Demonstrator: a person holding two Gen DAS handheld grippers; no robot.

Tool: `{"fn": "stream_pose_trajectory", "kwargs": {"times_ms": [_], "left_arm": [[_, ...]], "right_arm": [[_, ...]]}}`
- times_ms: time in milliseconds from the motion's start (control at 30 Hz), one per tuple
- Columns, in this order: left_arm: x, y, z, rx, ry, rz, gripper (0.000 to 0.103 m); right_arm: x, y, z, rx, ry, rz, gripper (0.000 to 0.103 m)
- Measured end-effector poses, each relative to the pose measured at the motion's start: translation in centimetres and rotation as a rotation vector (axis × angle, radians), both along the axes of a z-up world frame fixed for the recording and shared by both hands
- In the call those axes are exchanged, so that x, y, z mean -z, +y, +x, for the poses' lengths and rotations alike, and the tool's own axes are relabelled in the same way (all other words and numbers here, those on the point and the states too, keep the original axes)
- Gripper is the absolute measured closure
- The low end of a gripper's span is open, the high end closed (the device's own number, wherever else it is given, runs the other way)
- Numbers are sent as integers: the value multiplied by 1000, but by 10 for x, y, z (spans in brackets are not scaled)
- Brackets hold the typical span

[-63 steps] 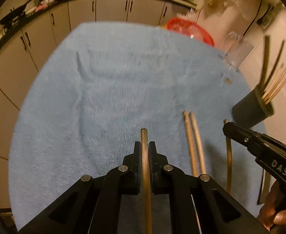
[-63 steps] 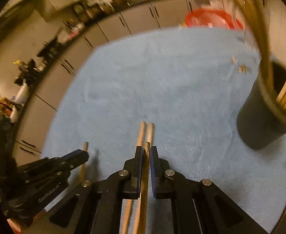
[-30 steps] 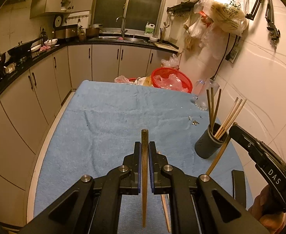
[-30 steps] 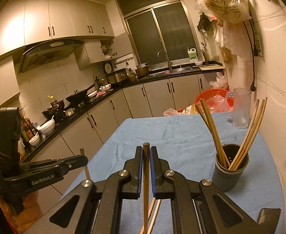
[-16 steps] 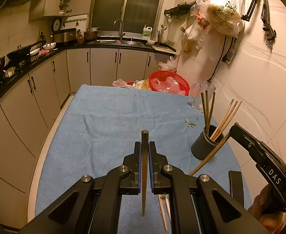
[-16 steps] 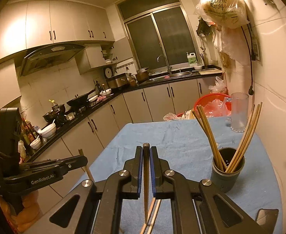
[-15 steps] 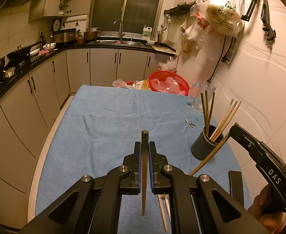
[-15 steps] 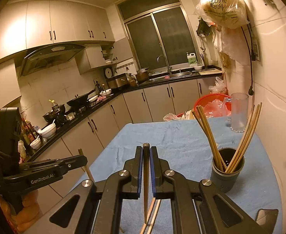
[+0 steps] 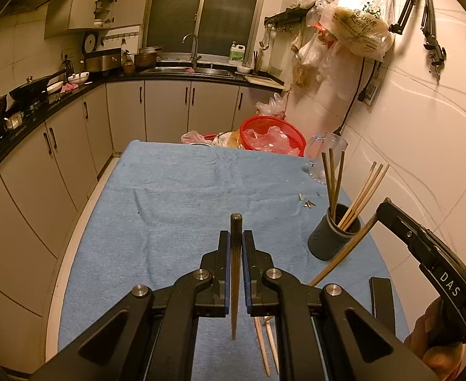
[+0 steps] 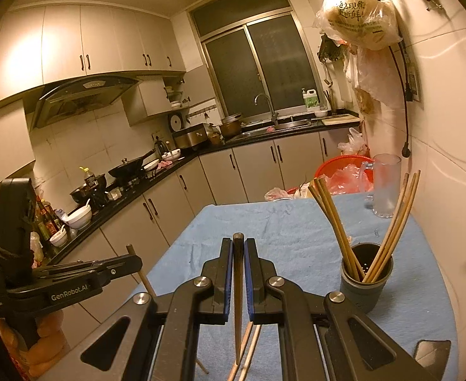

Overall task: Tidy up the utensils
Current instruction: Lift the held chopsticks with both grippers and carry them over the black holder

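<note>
- The blue-towelled counter [image 9: 175, 197] lies bare across its left and middle.
- Along the right wall, a dark chopstick holder [image 9: 333, 238] with chopsticks fanning upward, a glass mug [image 9: 324, 155] and a red basket [image 9: 272, 136] narrow the passage.
- Two loose chopsticks [image 9: 266, 346] lie at the near edge.

Table cover: we see a blue towel [image 9: 182, 197] spread over the whole table.
Far edge: a red basket [image 9: 272, 133] holding clear plastic sits just past the towel.
By the wall: a clear glass mug [image 10: 385, 184] stands upright on the towel's far right corner.
Above: we see a plastic bag [image 10: 356, 9] hanging from a wall hook.
Counter: a sink faucet [image 9: 193, 44] under the dark window [image 9: 201, 9], a wok [image 10: 131, 166] on the stove, a white bowl [image 10: 80, 216] nearer us.
</note>
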State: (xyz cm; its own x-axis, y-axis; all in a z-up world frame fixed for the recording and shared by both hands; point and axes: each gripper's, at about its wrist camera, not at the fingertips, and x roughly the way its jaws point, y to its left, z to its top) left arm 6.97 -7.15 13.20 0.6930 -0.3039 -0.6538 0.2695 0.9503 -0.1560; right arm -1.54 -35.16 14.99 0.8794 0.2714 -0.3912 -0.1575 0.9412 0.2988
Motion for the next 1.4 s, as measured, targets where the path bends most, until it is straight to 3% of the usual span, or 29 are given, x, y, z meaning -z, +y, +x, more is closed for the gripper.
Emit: {"fn": "stream_pose_trajectory", "kwargs": {"times_ms": [767,1400], "left_arm": [[-26,-24,-9,47,-39,20,96],[-72,-89,-4,156,-92,15,96]], "right_arm": [[-23,-35,-19,76,-45,34,95],[-67,-107,-34,217,-139,43,95]]}}
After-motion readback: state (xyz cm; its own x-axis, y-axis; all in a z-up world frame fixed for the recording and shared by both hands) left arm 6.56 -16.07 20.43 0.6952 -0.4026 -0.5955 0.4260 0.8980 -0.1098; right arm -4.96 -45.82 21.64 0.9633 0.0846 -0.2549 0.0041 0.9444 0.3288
